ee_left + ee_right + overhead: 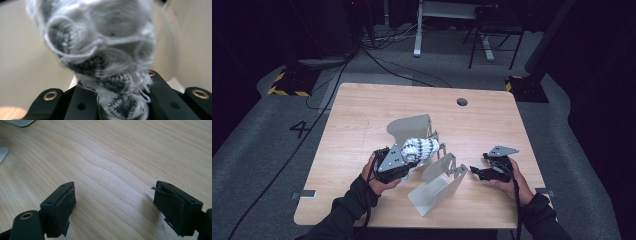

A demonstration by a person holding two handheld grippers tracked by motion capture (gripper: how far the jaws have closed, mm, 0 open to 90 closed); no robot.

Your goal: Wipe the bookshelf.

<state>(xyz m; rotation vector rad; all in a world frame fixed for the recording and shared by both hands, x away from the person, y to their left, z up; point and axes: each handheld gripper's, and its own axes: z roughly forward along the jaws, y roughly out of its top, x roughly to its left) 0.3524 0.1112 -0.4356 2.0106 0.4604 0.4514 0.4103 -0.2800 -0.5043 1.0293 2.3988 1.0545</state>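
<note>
Left gripper view puts the left tongs (117,105) right under my nose: they are clamped on a grey-and-white knitted piece (100,50), loose loops of yarn trailing over the black jaws. In the high view that knitted piece (418,148) hangs above the middle of the worktop (362,115), between two pale metal bookend-like stands, the far stand (414,127) upright behind it and the near stand (439,187) tilted in front. The right tongs (113,202) stand wide apart with nothing between them, hovering just over bare wood; in the high view the right tongs (476,173) sit beside the near stand's edge.

I reckon the loose yarn is the worry: a loop could snag on a stand's corner or on a jaw screw and pull the knit out of shape, or drag a stand over. The grip also looks narrow, at one end of the bundle, so the rest could sag and slip.

The worktop is light wood with a round cable hole (462,102). Around it lie grey carpet, trailing cables and dark curtains.
</note>
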